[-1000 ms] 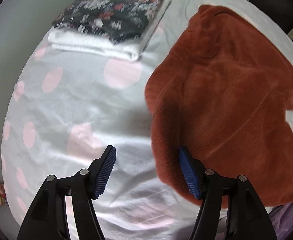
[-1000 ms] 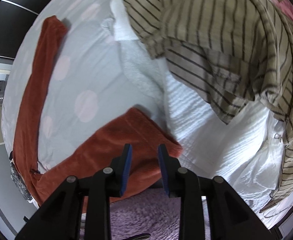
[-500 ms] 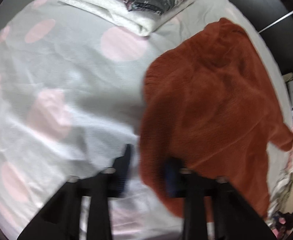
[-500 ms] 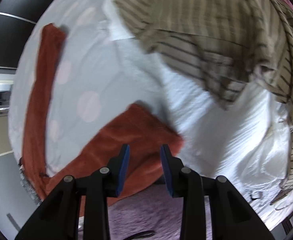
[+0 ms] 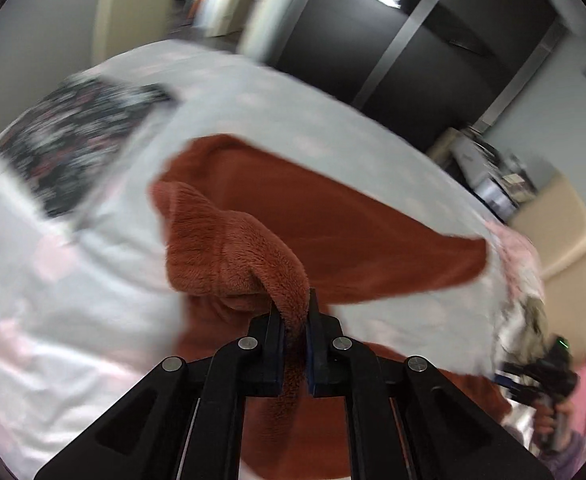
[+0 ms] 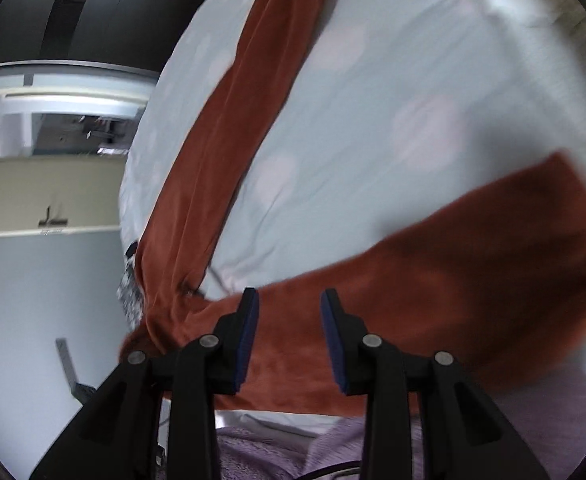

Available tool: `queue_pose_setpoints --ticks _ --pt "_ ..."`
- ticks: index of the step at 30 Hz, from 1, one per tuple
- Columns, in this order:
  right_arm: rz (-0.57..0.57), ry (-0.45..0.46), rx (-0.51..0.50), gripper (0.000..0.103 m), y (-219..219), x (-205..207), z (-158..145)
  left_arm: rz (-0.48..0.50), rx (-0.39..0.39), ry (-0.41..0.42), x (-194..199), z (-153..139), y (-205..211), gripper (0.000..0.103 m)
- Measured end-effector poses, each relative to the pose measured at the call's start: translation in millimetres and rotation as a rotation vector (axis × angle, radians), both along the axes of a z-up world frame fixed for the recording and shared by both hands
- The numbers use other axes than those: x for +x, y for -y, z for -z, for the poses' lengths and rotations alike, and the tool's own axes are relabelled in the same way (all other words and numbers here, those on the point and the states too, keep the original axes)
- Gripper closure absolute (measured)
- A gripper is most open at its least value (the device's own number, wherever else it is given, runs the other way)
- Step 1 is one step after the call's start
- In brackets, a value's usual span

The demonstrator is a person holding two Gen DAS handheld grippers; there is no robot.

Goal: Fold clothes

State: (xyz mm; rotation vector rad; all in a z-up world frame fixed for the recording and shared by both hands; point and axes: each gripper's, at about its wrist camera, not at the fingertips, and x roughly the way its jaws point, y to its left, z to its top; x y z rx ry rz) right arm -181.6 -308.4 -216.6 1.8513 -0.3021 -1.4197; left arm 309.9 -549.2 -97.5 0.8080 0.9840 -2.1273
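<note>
Garment: the rust-red fleece trousers [image 5: 333, 224] lie spread on the dotted bedsheet [image 5: 73, 320], waist end near you, legs running away from you.

Left gripper [image 5: 295, 312]: your jaws are clamped tight on a fold of the fleece at its near left edge. The pinched fold stands up off the sheet in a hump just beyond the fingers.

Right gripper [image 6: 289, 312]: your jaws stand partly open with nothing pressed between the pads. The fleece lies directly beneath and ahead of them; whether the pads touch the cloth cannot be told.

Long axis: in the right wrist view one leg [image 6: 233, 120] runs from just left of the fingers to the far top of the sheet. The other leg [image 6: 473, 260] runs out to the right, and the two diverge from the waist.

Key relation: the free cloth lies far and right of the held fold. Your left hand has the cloth already; your right hand is nearer the waist and the right leg.

Judged next move: carry the held left edge across toward the right leg.

Risk: the thick pile may slip if pulled hard.

Nearby: a folded floral garment [image 5: 73, 136] sits far left on the sheet, well apart from the fleece.
</note>
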Motion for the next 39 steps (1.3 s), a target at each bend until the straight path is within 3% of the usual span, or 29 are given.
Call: queue_pose_setpoints --ticks 2,7,10,14,18,20,21,25,28,33,39 --pt "-0.021 0.015 -0.026 0.072 13 15 15 0.083 -0.015 -0.015 -34 0 -22 0.095" --pt "-0.072 -0.057 -0.084 0.072 22 35 36 0.241 -0.003 0.002 -100 25 -70 0.095" --pt "-0.097 -0.116 -0.117 0.071 21 41 48 0.302 0.054 0.064 -134 59 -91 0.095" --pt "-0.161 -0.079 -0.164 0.07 30 40 53 0.327 0.127 0.205 -162 106 -102 0.094" --pt "-0.214 -0.035 -0.167 0.07 40 45 64 0.333 0.149 0.266 -164 109 -109 0.075" --pt "-0.241 -0.011 -0.163 0.07 46 48 69 0.33 0.128 0.258 -161 96 -112 0.057" --pt "-0.254 -0.01 -0.16 0.07 48 49 69 0.33 0.107 0.252 -161 87 -114 0.055" --pt "-0.277 -0.062 -0.178 0.07 50 50 56 0.28 0.006 0.285 -159 50 -101 0.054" --pt "-0.273 -0.076 -0.203 0.07 54 48 54 0.159 -0.026 0.347 -162 34 -67 0.054" --pt "-0.269 -0.054 -0.221 0.07 58 41 58 0.027 0.067 0.326 -175 29 -15 0.054" --pt "-0.248 -0.074 -0.214 0.07 63 31 62 -0.083 0.158 0.496 -191 53 21 0.054"
